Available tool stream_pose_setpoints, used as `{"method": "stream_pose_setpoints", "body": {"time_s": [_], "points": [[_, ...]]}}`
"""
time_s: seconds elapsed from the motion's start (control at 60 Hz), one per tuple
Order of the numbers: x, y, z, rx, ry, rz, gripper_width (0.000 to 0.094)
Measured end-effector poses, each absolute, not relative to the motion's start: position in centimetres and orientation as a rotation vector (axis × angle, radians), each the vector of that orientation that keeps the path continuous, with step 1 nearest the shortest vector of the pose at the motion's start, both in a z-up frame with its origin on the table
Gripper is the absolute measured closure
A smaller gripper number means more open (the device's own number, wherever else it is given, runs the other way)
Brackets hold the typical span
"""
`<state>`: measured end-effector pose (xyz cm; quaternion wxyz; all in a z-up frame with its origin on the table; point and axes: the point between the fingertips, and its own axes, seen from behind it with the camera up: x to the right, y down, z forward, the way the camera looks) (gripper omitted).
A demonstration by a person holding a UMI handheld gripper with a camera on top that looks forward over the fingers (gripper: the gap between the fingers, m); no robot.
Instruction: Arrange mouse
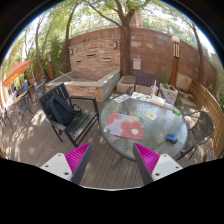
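The gripper is released, fingers apart with nothing between them. Far ahead to the right stands a round glass table, a black chair left of it.

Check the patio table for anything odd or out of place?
Nothing stands out. The round glass table holds a red-patterned mat and small items lying flat; nothing spilled or tipped that I can tell. The gripper is open and empty, well short of the table.
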<state>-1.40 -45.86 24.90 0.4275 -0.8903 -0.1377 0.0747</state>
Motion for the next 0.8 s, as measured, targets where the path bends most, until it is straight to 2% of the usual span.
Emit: {"method": "stream_pose_setpoints", "body": {"time_s": [0.083,0.1,0.183,0.2,0.3,0.317,0.4,0.567,0.8], "points": [[-0.1,-46.5,23.7,-2.258,-0.311,0.176,0.0084],[1.2,-46.0,22.2,-2.261,-0.306,0.177,0.0085],[4.8,-46.1,19.0,-2.301,-0.265,0.159,0.0085],[4.7,-46.1,19.6,-2.314,-0.255,0.15,0.0084],[10.0,-46.5,14.0,-2.368,-0.195,0.104,0.0084],[10.8,-45.7,14.6,-2.385,-0.185,0.09,0.0085],[16.0,-45.2,10.5,-2.409,-0.128,0.024,0.0083],[26.2,-38.5,6.1,-2.39,-0.036,-0.102,0.0079],[34.1,-26.8,1.6,-2.347,0.017,-0.117,0.0082]]}}
